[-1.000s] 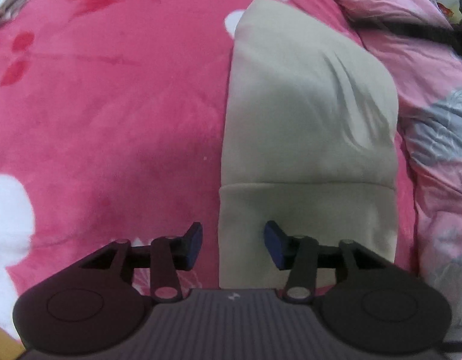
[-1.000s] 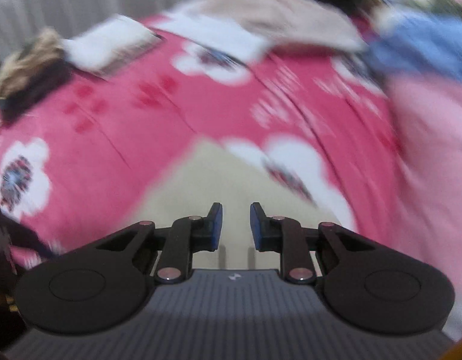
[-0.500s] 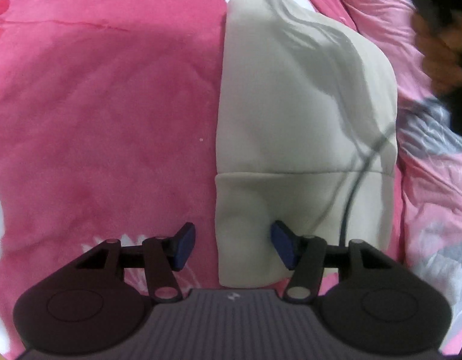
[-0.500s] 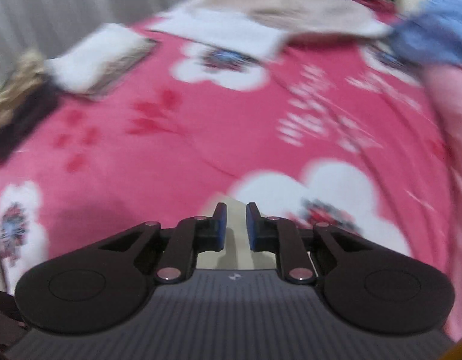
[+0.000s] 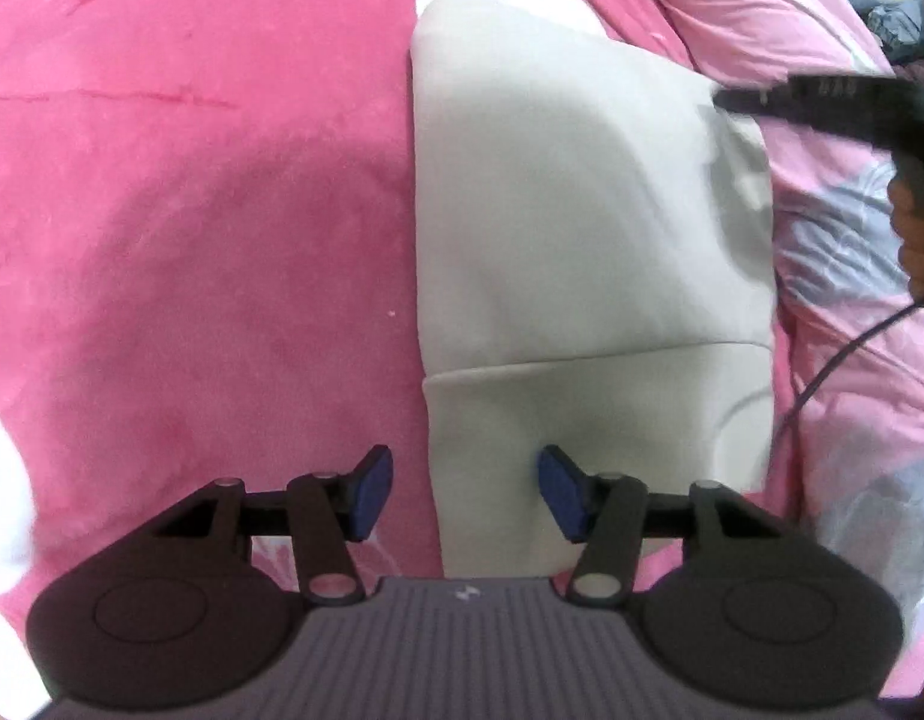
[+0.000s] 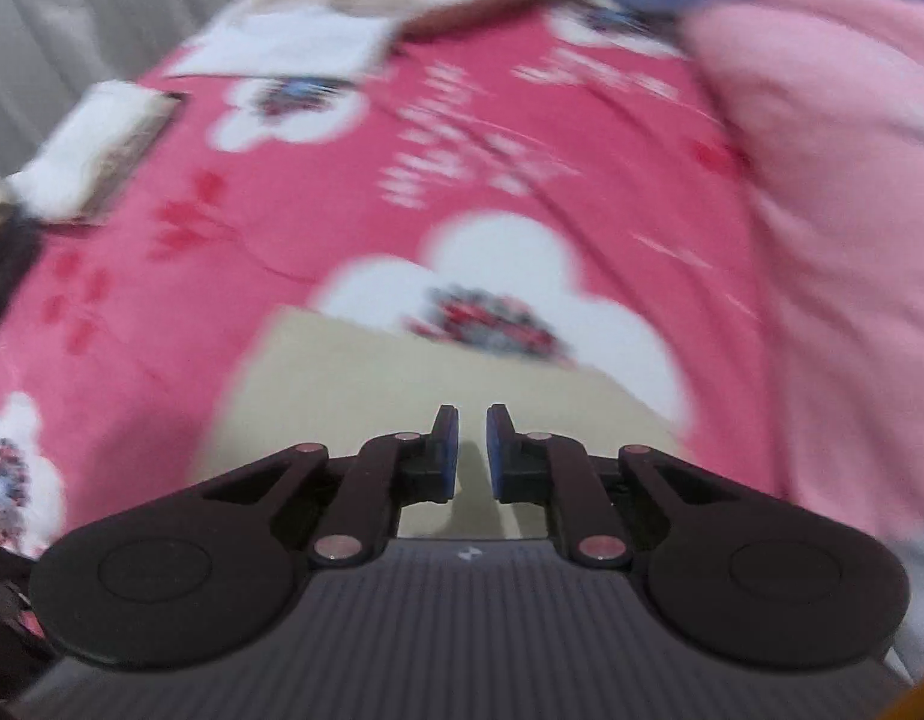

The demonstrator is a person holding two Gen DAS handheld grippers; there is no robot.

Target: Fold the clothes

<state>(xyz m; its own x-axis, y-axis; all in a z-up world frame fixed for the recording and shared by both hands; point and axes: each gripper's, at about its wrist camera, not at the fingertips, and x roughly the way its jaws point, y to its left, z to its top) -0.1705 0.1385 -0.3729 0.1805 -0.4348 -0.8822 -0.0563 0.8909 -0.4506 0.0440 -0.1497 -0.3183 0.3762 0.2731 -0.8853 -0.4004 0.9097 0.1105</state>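
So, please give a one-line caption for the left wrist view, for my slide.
Open left tool straddling the left edge of a folded beige fleece garment on a pink floral blanket.

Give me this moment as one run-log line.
garment: beige, folded on pink blanket | left gripper: open, straddling garment's near left edge | right gripper: nearly closed, over garment, blurred

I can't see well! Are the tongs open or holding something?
Left tongs: open, straddling the beige garment's edge.
Right tongs: nearly closed, holding nothing visible.
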